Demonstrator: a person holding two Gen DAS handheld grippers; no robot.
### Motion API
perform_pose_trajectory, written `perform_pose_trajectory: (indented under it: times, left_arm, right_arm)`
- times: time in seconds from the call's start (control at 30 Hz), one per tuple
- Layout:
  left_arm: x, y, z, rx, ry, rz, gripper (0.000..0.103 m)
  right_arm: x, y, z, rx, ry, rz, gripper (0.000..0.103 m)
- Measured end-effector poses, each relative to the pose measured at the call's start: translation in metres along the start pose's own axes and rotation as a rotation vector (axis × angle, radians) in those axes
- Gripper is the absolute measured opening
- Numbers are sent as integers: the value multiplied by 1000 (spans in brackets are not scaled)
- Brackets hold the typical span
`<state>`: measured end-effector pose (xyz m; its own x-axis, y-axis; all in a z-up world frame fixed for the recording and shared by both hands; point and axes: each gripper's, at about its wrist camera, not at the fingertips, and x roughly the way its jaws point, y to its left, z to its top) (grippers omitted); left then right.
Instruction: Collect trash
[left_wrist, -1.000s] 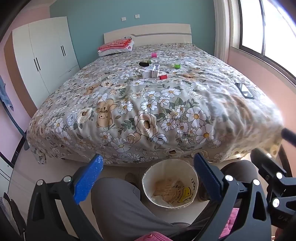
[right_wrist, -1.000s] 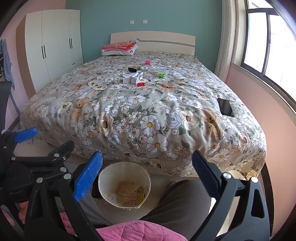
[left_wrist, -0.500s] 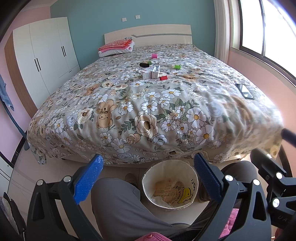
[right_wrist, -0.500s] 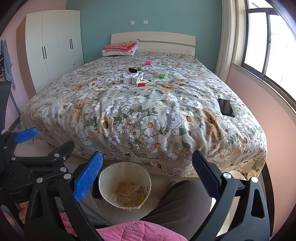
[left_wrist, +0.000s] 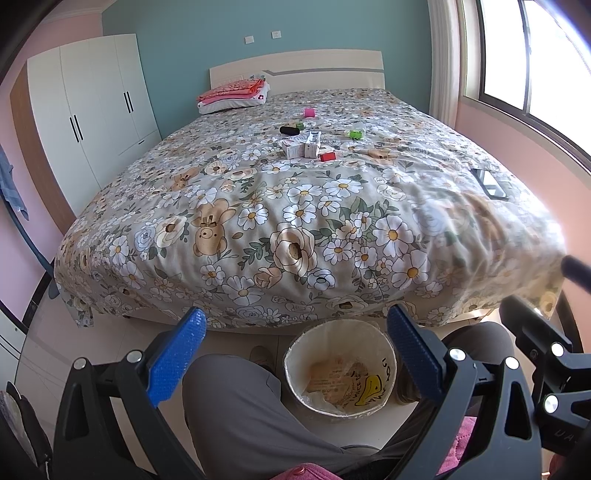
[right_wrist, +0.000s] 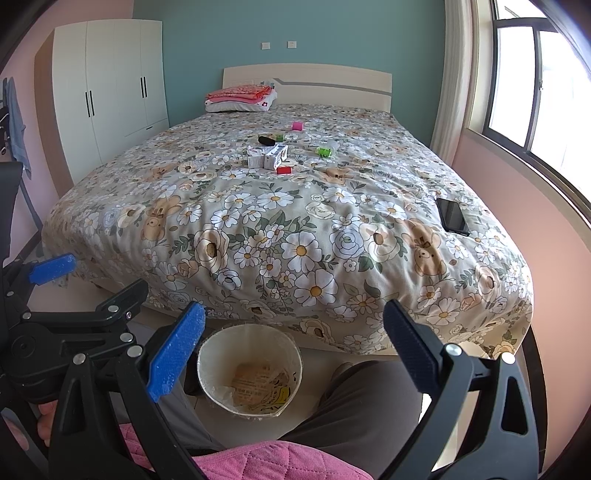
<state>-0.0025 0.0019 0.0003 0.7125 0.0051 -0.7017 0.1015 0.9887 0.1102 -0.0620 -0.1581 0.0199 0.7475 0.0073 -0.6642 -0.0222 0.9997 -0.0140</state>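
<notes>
The trash lies mid-bed, far ahead of both grippers: white cartons, a red block, a black cylinder, green and pink pieces, loosely clustered on the floral quilt. The left gripper and right gripper hang low before the bed's foot, each with jaws spread wide and empty, blue textured pads showing. A round bin, lined with paper, stands on the floor between the person's knees, just below the quilt's edge. A phone rests near the bed's right side.
</notes>
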Motion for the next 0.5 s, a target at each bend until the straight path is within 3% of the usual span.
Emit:
perform_pose_trajectory:
  times: [0.5]
  left_arm:
    - [-1, 3, 9, -10, -6, 1, 100]
  right_arm:
    - [-2, 7, 5, -9, -4, 4, 95]
